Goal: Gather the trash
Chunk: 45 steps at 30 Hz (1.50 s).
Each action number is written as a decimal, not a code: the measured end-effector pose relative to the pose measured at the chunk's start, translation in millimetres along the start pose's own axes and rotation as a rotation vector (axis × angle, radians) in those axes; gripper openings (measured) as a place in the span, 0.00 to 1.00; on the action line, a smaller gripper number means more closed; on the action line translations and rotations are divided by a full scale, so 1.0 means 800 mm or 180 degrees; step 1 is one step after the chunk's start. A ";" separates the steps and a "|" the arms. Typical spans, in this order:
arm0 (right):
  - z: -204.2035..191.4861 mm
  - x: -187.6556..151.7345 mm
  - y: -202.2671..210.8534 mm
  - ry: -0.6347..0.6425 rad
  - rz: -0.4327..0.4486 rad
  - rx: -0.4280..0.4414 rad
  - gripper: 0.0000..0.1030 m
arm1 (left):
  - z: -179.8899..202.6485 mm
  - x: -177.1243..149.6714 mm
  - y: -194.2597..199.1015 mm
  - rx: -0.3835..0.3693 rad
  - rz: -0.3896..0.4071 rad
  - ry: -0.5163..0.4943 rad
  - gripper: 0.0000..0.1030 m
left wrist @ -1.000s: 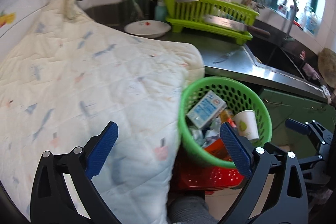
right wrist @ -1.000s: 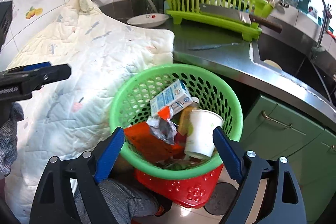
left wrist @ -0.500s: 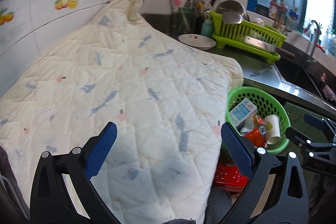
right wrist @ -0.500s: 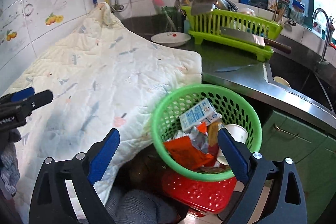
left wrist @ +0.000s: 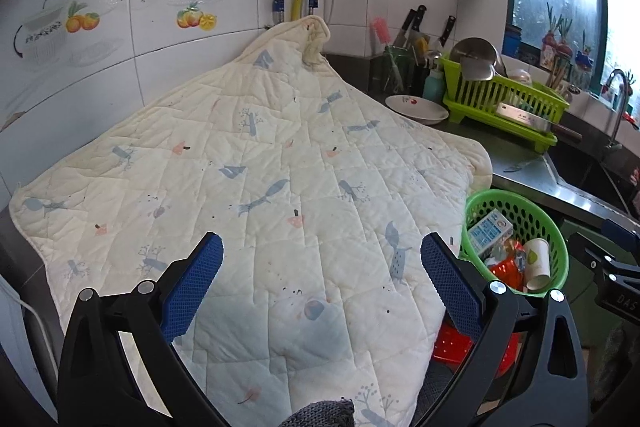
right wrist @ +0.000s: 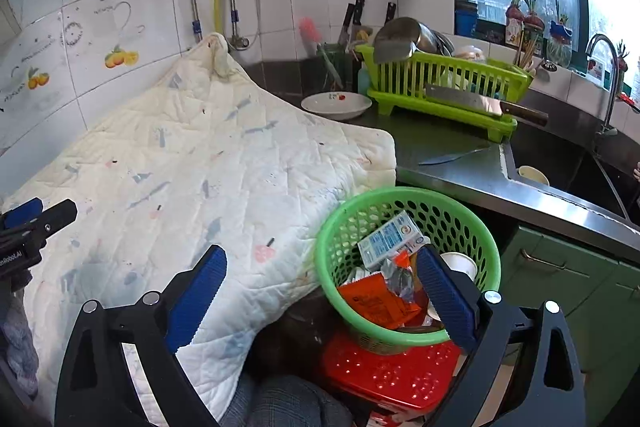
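A green plastic basket (right wrist: 476, 219) sits on a red stool (right wrist: 384, 375) beside the counter and holds trash: a milk carton (right wrist: 390, 239), an orange wrapper (right wrist: 376, 301) and a paper cup (right wrist: 460, 263). The basket also shows in the left wrist view (left wrist: 520, 203). My right gripper (right wrist: 320, 299) is open and empty, above and in front of the basket. My left gripper (left wrist: 322, 287) is open and empty, over the cream quilted cloth (left wrist: 260, 187). No trash shows on the cloth.
The quilted cloth (right wrist: 208, 163) covers the counter's left part. Behind it stand a white dish (right wrist: 336, 105), a green dish rack (right wrist: 444, 87) with a cleaver, and knives. A knife (right wrist: 452, 157) lies by the sink (right wrist: 560, 163). Green cabinets (right wrist: 560, 275) stand below.
Both grippers have pulled back and up from the basket. The left view has swung left onto the cloth. Both stay open and empty.
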State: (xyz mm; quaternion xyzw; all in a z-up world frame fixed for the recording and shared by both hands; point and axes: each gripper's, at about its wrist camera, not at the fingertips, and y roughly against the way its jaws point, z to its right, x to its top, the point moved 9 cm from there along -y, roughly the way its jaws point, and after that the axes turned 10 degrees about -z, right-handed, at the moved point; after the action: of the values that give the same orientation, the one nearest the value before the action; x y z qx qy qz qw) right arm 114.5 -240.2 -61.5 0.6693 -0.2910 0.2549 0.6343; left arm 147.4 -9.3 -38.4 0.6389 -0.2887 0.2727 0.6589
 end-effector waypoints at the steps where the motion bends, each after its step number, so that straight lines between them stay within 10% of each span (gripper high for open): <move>1: -0.002 0.000 0.003 0.0012 0.0017 -0.0012 0.90 | -0.002 0.000 0.004 0.0017 0.0026 0.0016 0.95; 45: 0.000 -0.003 0.028 -0.0044 0.0154 -0.0109 0.90 | -0.004 -0.010 0.024 0.0300 0.0169 0.0019 0.95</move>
State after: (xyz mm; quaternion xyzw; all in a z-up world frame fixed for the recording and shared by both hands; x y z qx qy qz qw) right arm 97.1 -240.9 -47.7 0.6528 -0.3158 0.2606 0.6373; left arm 128.0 -5.2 -31.1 0.6605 -0.2904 0.3054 0.6214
